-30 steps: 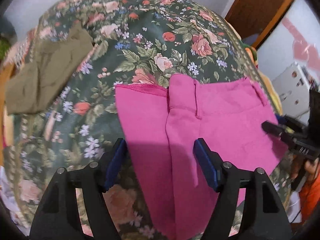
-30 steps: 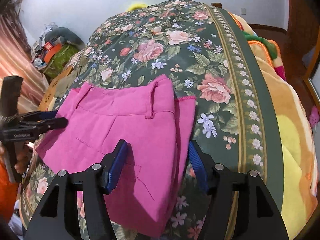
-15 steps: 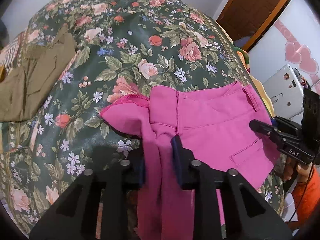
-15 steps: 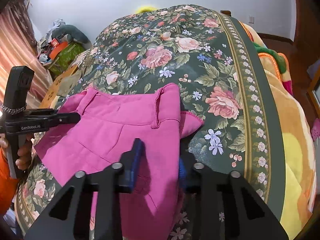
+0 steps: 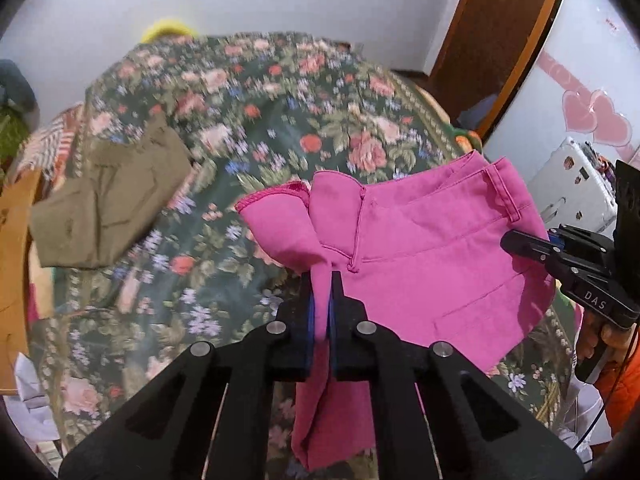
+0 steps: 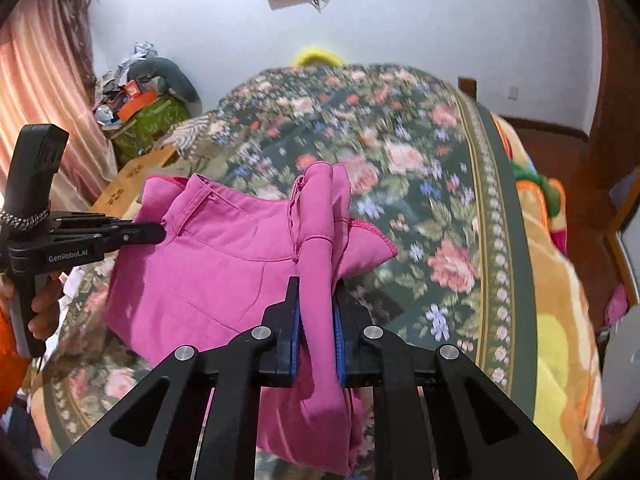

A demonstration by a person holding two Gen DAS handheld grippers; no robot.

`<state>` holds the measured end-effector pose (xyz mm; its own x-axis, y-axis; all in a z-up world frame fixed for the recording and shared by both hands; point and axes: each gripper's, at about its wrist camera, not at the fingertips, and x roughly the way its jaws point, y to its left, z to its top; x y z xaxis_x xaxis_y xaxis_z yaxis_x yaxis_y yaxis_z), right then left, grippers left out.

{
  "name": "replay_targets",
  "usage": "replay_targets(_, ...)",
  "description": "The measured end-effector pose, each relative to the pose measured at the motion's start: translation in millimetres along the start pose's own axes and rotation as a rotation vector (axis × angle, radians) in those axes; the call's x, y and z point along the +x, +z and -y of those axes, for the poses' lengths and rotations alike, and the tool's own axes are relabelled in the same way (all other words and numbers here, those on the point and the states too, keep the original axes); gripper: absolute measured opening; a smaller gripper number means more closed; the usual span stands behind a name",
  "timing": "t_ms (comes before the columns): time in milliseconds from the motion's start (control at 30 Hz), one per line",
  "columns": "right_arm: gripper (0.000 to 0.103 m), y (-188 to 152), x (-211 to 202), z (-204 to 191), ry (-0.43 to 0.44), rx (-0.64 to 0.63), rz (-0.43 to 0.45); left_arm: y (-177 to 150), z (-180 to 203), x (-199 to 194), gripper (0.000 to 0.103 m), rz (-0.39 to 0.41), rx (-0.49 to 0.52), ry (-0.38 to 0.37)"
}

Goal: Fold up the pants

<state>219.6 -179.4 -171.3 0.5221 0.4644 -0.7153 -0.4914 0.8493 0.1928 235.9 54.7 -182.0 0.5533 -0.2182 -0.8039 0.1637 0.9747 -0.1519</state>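
Observation:
The pink pants (image 5: 420,264) are partly lifted off the floral bedspread (image 5: 280,120). My left gripper (image 5: 321,280) is shut on a bunched fold of them, beside the pink hem. In the right wrist view the pants (image 6: 224,264) hang from my right gripper (image 6: 316,284), whose jaws are closing with a thick roll of pink cloth pressed between the blue pads. Each view shows the other gripper at the pants' far edge near a belt loop: the right gripper (image 5: 520,244) and the left gripper (image 6: 152,234), each held by a hand.
An olive garment (image 5: 108,196) lies folded on the bed's left side. A cardboard box (image 6: 132,176) and a pile of clutter (image 6: 148,100) stand past the left edge. A white case (image 5: 572,184) and a brown door (image 5: 492,40) are to the right. An orange blanket (image 6: 560,320) covers the bed's right edge.
Both grippers went from open over the flat pants to shut on pinched folds. Both have risen, pulling the cloth up off the bedspread.

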Motion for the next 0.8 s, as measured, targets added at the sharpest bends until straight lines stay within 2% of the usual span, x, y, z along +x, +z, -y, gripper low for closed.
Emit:
replay_targets(233,0.011,33.7,-10.0,-37.2,0.006,-0.075,0.067,8.6,-23.4,-51.9,0.005,0.116,-0.01,0.059)
replay_targets(400,0.011,65.3,4.6,-68.0,0.031,-0.124,0.097,16.8,-56.3,-78.8,0.005,0.176,-0.043,0.101)
replay_targets(600,0.011,101.9,44.2,-97.2,0.074,-0.151,0.116,30.6,-106.6,-88.2,0.005,0.219,-0.086,0.174)
replay_targets(800,0.011,132.8,89.6,-127.3,0.098,-0.193,0.111,49.5,-166.0,-74.5,0.005,0.22,-0.162,0.226)
